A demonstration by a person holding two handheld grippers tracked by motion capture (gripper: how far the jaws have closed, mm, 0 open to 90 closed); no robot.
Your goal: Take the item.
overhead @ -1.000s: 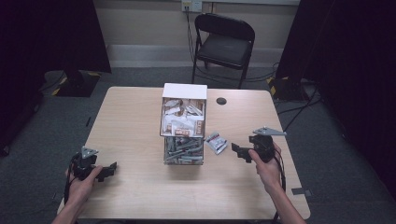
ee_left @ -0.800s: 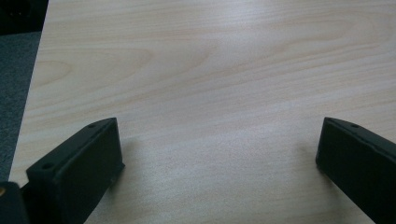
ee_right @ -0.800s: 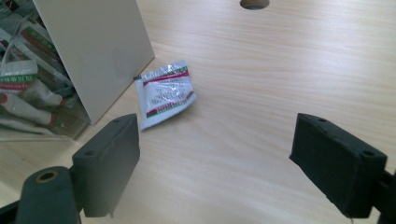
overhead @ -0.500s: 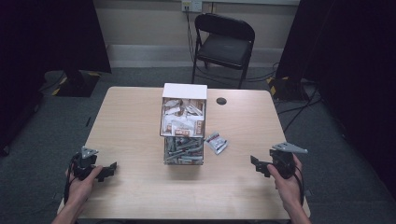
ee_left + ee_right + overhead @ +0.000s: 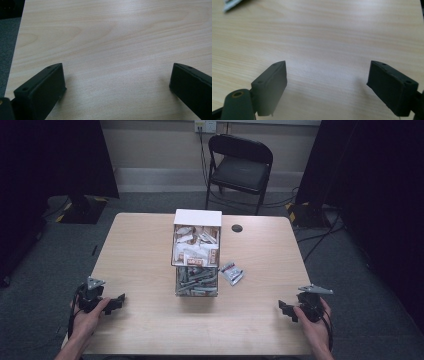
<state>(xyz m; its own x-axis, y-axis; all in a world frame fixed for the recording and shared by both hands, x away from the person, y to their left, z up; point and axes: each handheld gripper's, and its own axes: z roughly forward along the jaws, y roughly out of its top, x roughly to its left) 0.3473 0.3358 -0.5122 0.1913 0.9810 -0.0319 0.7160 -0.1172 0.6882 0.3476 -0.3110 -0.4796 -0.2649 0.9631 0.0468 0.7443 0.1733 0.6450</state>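
High view is showing the right gripper (image 5: 289, 310) and left gripper (image 5: 114, 303) resting spread and empty, packets (image 5: 232, 272) lying ahead-left of the right, needing a low, square approach.

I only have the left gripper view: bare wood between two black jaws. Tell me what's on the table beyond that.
Observer: A box of packets stands mid-table, white flap up at its far end, in the high view.
Operator: Give me anything lying loose.
Observer: A couple of small packets lie on the table just right of the box, apart from it.
Operator: Report the right gripper.
Observer: The right gripper sits near the table's front right corner, jaws wide apart over bare wood in its own view, holding nothing.
Operator: And mine, from above.
Observer: The left gripper is at the front left edge, pointing toward the middle.
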